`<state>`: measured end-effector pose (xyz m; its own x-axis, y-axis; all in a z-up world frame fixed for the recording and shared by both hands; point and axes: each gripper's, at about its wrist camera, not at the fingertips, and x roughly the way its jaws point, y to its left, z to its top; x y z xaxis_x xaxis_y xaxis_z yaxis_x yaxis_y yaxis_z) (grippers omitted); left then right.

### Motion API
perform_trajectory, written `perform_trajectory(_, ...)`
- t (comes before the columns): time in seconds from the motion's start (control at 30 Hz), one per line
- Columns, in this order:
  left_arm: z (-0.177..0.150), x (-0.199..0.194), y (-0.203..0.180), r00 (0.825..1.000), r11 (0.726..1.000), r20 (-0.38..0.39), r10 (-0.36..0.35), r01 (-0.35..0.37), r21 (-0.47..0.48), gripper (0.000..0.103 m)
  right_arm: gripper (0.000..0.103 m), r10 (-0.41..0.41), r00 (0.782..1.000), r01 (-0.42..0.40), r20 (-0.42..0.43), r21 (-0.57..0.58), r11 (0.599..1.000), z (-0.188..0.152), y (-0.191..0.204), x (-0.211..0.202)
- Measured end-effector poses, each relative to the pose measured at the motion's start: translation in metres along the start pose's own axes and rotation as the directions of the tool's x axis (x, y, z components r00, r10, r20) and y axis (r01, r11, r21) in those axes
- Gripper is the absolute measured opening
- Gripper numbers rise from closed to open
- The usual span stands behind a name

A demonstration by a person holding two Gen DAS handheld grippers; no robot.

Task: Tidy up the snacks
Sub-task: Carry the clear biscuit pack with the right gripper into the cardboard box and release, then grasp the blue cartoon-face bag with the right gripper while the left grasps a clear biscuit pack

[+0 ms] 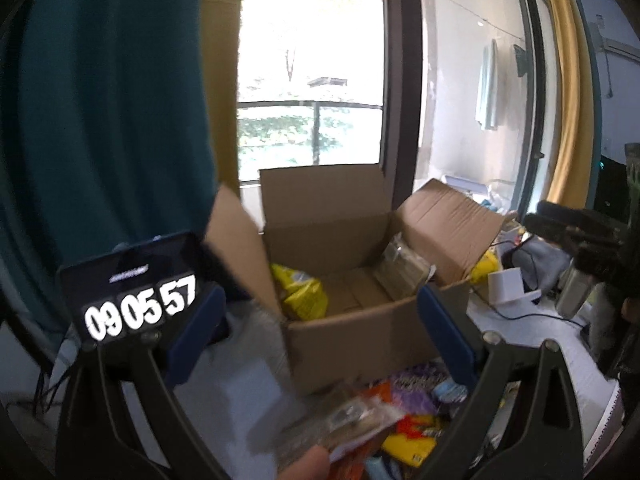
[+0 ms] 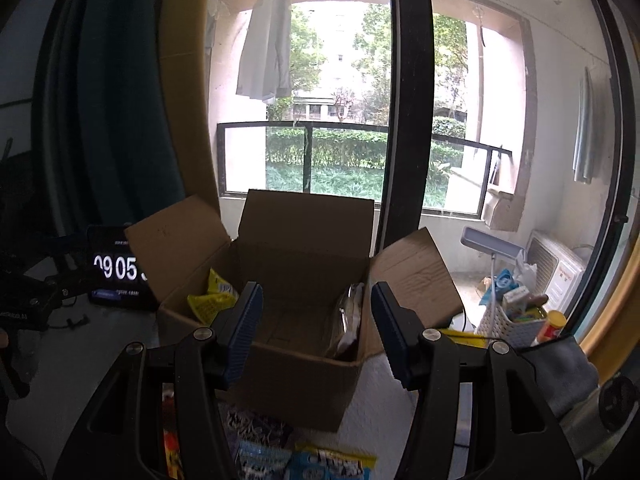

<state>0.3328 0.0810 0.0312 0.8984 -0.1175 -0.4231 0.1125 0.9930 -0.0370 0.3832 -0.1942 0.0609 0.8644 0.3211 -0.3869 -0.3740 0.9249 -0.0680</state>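
Both tongs, left [image 1: 320, 332] and right [image 2: 316, 328], point slightly downward, jaws apart and empty.

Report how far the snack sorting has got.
Done: a yellow packet and a clear packet lie in the cardboard box. In hand: nothing; both the right tongs and the left tongs are open and empty. Left: the loose snacks on the table before the box.

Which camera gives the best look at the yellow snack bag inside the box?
The left wrist view: the yellow bag shows large and unblocked. In the right wrist view, the bag is smaller and partly behind a finger.
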Motion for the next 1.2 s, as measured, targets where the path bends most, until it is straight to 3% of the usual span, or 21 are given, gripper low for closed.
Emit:
perform_trajectory(0.27,-0.067,-0.028,0.022,0.996,0.999,-0.079,0.038,-0.04,-0.034,0.097,0.06,-0.003,1.0,0.003,-0.031,-0.015,1.0,-0.034,-0.007,-0.03)
perform_trajectory(0.5,-0.11,-0.034,0.036,0.983,0.997,-0.167,0.074,-0.075,-0.001,0.097,0.06,-0.018,0.996,0.021,-0.091,0.03,0.999,-0.068,-0.029,-0.029)
perform_trajectory(0.7,-0.14,-0.027,0.043,0.973,0.999,-0.232,0.009,-0.017,-0.032,0.097,0.06,-0.01,0.989,0.031,-0.147,0.138,0.99,-0.104,-0.048,-0.021)
perform_trajectory(0.97,-0.151,0.013,0.035,0.955,0.998,-0.295,0.043,-0.028,0.055,0.097,0.06,0.009,0.97,0.049,-0.241,0.236,0.971,-0.144,-0.054,-0.002)
perform_trajectory(1.1,-0.152,0.033,0.027,0.949,0.996,-0.315,0.016,0.014,0.092,0.097,0.06,0.015,0.962,0.058,-0.271,0.261,0.964,-0.154,-0.057,0.008)
perform_trajectory(1.2,-0.151,0.044,0.019,0.948,0.99,-0.318,0.019,0.025,0.135,0.086,0.06,0.015,0.953,0.074,-0.303,0.28,0.957,-0.163,-0.059,0.017)
